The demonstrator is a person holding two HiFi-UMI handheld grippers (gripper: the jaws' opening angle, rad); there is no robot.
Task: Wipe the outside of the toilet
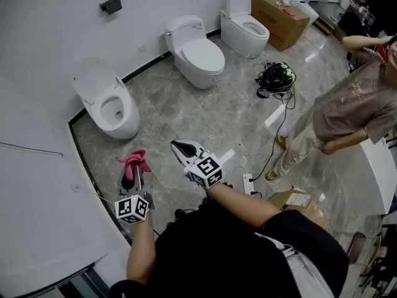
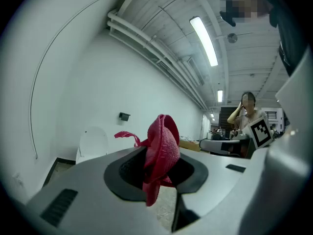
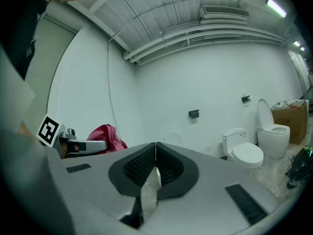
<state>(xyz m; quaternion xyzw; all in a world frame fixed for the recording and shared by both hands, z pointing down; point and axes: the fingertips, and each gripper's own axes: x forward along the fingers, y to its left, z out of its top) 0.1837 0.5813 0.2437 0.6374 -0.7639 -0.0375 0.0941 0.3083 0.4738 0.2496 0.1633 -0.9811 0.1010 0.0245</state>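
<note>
- A crumpled pink cloth (image 1: 133, 161) is clamped in the left gripper (image 1: 132, 174), held forward.
- The right gripper (image 1: 180, 146) is held alongside, jaws pressed together, empty.
- A white open-lidded toilet (image 1: 113, 109) is seen ahead, well apart.

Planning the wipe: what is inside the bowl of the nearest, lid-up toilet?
The toilet has a bare white bowl with a small dark drain opening. Nothing lies in it. The near inner wall is hidden under the rim, and I cannot tell whether there is water.

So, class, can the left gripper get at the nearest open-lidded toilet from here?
Probably yes: only bare floor lies between the left gripper, shut on its red cloth, and that toilet.
</note>
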